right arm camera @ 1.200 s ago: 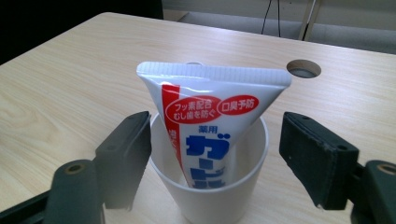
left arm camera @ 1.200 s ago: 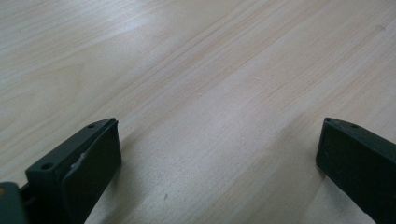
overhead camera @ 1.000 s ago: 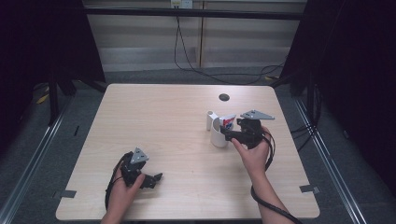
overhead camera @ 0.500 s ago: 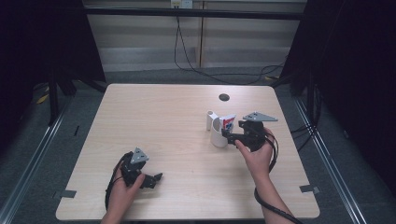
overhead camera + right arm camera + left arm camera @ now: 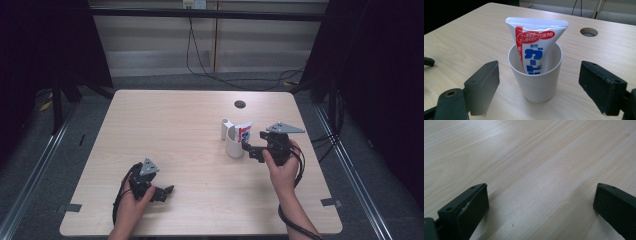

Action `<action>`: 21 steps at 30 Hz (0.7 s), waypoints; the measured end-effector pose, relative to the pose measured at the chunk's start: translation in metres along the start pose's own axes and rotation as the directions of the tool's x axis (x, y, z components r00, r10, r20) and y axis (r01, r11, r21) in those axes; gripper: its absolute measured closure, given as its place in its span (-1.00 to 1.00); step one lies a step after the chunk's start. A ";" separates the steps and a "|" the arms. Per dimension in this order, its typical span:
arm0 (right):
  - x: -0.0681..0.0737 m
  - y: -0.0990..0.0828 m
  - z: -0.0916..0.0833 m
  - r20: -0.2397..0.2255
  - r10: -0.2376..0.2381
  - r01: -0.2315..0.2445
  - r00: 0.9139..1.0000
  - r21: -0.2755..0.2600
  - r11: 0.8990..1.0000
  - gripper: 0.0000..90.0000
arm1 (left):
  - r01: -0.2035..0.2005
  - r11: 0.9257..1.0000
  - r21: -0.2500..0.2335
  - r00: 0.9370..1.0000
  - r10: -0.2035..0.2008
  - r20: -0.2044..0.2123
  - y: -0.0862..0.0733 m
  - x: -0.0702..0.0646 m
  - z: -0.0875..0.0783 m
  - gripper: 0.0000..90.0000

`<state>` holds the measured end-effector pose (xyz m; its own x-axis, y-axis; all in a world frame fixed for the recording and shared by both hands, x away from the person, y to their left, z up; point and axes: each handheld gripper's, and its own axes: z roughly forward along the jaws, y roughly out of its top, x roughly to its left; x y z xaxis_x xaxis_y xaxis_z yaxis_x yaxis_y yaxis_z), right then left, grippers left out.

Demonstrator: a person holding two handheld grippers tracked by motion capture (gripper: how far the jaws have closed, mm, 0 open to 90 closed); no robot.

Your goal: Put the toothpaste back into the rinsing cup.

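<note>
One cup (image 5: 535, 75) – one toothpaste tube (image 5: 534, 42) inside | two tools – right tool (image 5: 539, 87) agape

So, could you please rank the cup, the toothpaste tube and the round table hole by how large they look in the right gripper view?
1. Cup
2. Toothpaste tube, close to the cup; partly hidden inside it
3. Table hole, farther off, so perhaps larger than it looks

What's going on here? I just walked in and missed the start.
A person works at a wooden table with a gripper in each hand. The right gripper, its jaws just opened, brackets a white cup without touching; a toothpaste tube stands in it. The left gripper rests open near the table's front.
</note>
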<state>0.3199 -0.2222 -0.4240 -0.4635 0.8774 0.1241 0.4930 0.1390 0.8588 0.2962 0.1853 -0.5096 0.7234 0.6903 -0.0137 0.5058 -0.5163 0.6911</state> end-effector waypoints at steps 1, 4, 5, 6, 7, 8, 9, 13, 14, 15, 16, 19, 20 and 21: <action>0.000 0.000 -0.001 0.001 -0.008 0.008 1.000 0.004 1.000 -0.63 | 0.000 1.000 0.000 1.000 0.000 0.000 0.000 0.000 0.000 -1.00; 0.000 -0.001 -0.002 -0.002 -0.017 0.017 1.000 0.011 1.000 -0.63 | 0.000 1.000 0.000 1.000 0.000 0.000 0.000 0.000 0.000 -1.00; 0.000 -0.002 -0.003 -0.009 -0.022 0.022 1.000 0.012 1.000 -0.63 | 0.000 1.000 0.000 1.000 0.000 0.000 0.000 0.000 0.000 -1.00; 0.000 -0.002 -0.003 -0.013 -0.022 0.022 1.000 0.012 1.000 -0.63 | 0.000 1.000 0.001 1.000 0.000 0.001 0.000 0.000 0.000 -1.00; 0.001 -0.002 -0.004 -0.014 -0.024 0.024 1.000 0.013 1.000 -0.63 | -0.001 1.000 0.001 1.000 0.001 0.000 0.000 0.000 0.000 -1.00; 0.001 -0.003 -0.005 -0.017 -0.025 0.026 1.000 0.014 1.000 -0.63 | 0.000 1.000 0.000 1.000 0.000 0.001 0.000 0.000 0.000 -1.00; 0.001 -0.004 -0.005 -0.017 -0.026 0.026 1.000 0.015 1.000 -0.63 | 0.000 1.000 0.000 1.000 0.000 0.001 0.000 0.000 0.000 -1.00; 0.002 -0.006 -0.006 -0.018 -0.029 0.030 0.999 0.021 0.999 -0.63 | -0.001 1.000 0.000 1.000 0.001 0.001 0.000 0.000 0.000 -1.00; 0.002 -0.007 -0.007 -0.021 -0.032 0.032 0.999 0.021 0.999 -0.63 | -0.001 1.000 0.000 1.000 0.001 0.002 0.000 0.000 0.000 -1.00; 0.003 -0.007 -0.007 -0.023 -0.030 0.030 0.999 0.018 0.999 -0.63 | -0.001 1.000 0.001 1.000 0.001 0.001 0.000 0.000 0.000 -1.00; 0.003 -0.007 -0.008 -0.026 -0.031 0.032 0.999 0.018 0.999 -0.63 | 0.000 1.000 0.000 1.000 0.000 0.000 0.000 0.000 0.000 -1.00; 0.003 -0.008 -0.009 -0.025 -0.039 0.039 0.999 0.026 0.999 -0.63 | 0.000 1.000 0.000 1.000 0.000 0.000 0.000 0.000 0.000 -1.00; 0.003 -0.009 -0.009 -0.027 -0.041 0.042 0.999 0.025 0.999 -0.63 | 0.000 1.000 -0.001 1.000 0.000 0.000 0.000 0.000 0.000 -1.00; 0.003 -0.010 -0.010 -0.030 -0.042 0.043 0.999 0.027 0.999 -0.63 | 0.000 1.000 -0.001 1.000 0.000 -0.001 0.000 0.000 0.000 -1.00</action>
<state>0.3062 -0.2259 -0.4270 -0.5054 0.8568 0.1027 0.4924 0.1887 0.8496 0.2961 0.1853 -0.5097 0.7229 0.6908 -0.0135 0.5058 -0.5158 0.6915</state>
